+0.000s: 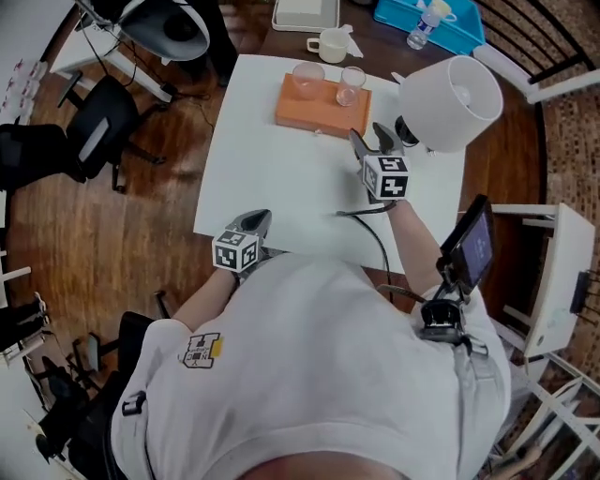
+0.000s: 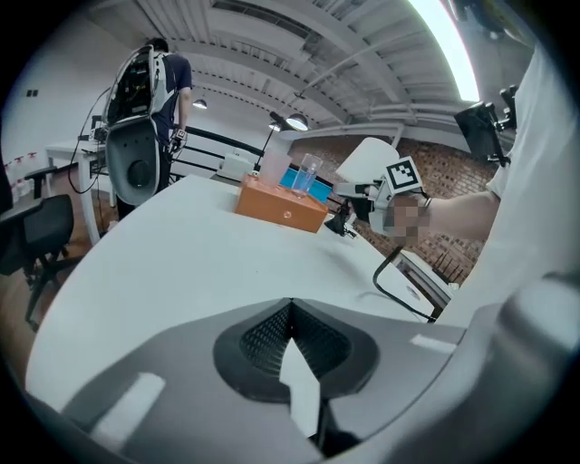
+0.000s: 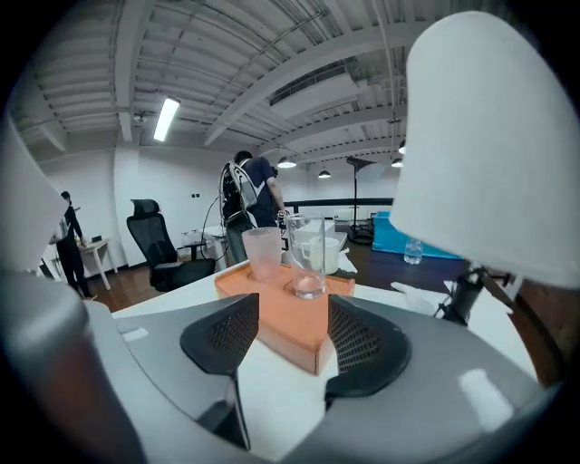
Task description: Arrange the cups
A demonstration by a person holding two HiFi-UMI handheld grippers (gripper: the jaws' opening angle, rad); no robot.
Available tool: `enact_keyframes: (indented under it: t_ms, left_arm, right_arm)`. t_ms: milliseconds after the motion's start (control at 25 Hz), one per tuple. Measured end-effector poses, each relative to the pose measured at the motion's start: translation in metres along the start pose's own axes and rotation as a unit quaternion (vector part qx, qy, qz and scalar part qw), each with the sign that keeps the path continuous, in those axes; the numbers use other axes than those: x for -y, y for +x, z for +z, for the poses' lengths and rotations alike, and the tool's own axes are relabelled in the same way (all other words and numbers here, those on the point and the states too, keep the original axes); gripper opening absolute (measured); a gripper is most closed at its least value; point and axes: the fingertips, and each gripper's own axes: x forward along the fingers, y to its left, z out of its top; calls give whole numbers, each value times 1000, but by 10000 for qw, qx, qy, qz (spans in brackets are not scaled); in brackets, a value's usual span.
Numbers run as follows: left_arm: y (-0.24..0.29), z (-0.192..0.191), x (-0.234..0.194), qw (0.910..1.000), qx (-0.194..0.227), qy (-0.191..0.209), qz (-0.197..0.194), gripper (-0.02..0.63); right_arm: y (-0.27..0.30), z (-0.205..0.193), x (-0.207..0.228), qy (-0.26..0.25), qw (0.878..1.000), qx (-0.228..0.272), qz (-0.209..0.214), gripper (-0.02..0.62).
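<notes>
Nearest the person, the left gripper (image 1: 255, 221) hovers over the near edge of the white table (image 1: 281, 178), well short of the orange box (image 1: 314, 112) and to its left in the head view. Its own view shows the two ribbed pads meeting at their tips with nothing between them, so this claw is closed and empty. A black cable (image 1: 371, 221) loops on the tabletop between the person and the box. Farther out, the right gripper (image 1: 371, 139) hangs just beside the box's near right corner, pointing towards it. Its jaws stand apart, and only that corner and bare tabletop show through the gap. The pads touch nothing, so this claw is open and holds nothing. The orange box lies flat on the far half of the table and carries both cups upright on its top. The frosted pinkish cup (image 1: 307, 79) stands at the box's far left and the clear glass (image 1: 352, 86) at its far right. The two stand near each other, with a gap between them. Right of the box and close to the right gripper, the white shade of a lamp (image 1: 452, 101) rises over the table's right edge. Beyond the box, off the white table on a dark wooden top, a white mug (image 1: 330, 44) sits just behind the cups. A pale tray (image 1: 305, 14) lies farther back, and a blue tray (image 1: 459, 33) holding a plastic bottle (image 1: 424, 26) lies to the right. Far behind the box in the gripper views, a person (image 3: 254, 204) stands with their back turned, near a black office chair (image 3: 159, 240).
</notes>
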Motion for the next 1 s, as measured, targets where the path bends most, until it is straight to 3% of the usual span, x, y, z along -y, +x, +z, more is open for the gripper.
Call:
enact_keyframes:
  t_ms: [320, 520, 720, 1000]
  left_arm:
    - [27, -7, 39, 9969, -328, 443, -562, 0]
    - [41, -15, 71, 9930, -525, 668, -820, 0]
    - [52, -23, 98, 9891, -690, 876, -962, 0]
    - [60, -22, 120, 9892, -674, 964, -872, 0]
  right_arm:
    - [-95, -93, -8, 470, 9969, -440, -453, 124]
    - [-140, -152, -6, 701, 9907, -826, -820, 4]
    - [-163, -186, -7, 813, 9879, -1042, -811, 0]
    - [-171, -197, -3, 691, 9898, -1113, -567, 0]
